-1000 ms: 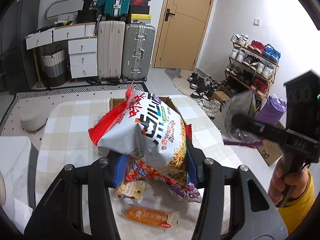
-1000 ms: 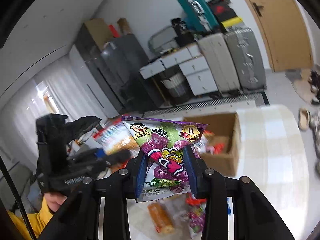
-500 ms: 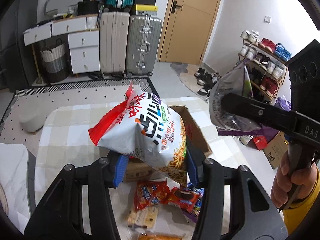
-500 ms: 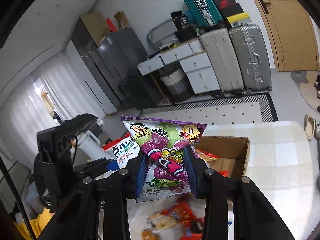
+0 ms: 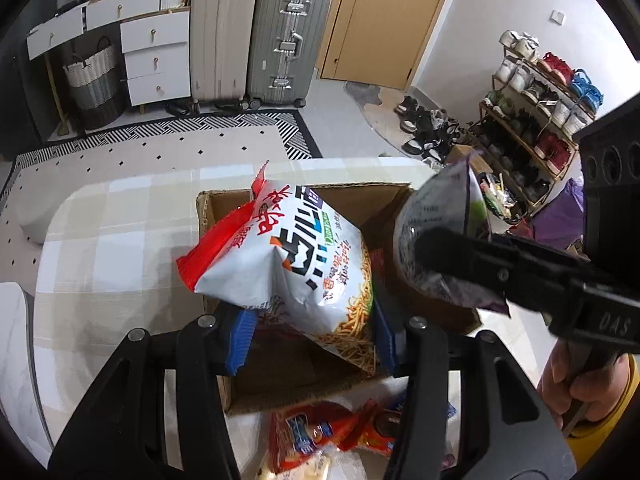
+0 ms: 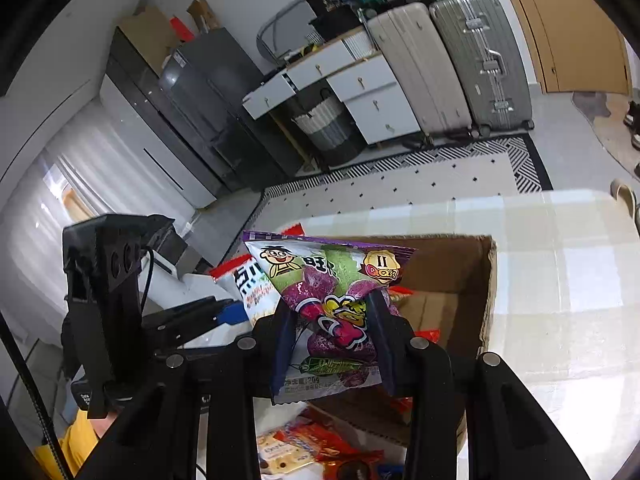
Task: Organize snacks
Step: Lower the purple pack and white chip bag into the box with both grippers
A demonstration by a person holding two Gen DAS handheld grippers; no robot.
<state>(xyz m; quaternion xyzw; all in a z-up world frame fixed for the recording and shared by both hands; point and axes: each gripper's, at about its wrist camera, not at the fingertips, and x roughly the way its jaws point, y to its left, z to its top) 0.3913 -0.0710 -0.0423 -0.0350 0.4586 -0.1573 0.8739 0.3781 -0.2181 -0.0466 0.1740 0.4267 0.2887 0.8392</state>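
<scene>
Left tool [image 5: 308,332] pinches puffy glossy noodle-snack bag [image 5: 288,256] over corrugated cardboard box [image 5: 304,376].

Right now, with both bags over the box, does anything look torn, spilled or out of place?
Nothing stands out. The noodle bag and purple bag look intact in the fingers above the open box. Loose snack packs lie on the table beside it, unsorted.

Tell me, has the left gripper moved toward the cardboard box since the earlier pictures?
Yes. The left gripper, with its white noodle-snack bag, has come forward over the cardboard box; earlier the loose snacks lay under it.
</scene>
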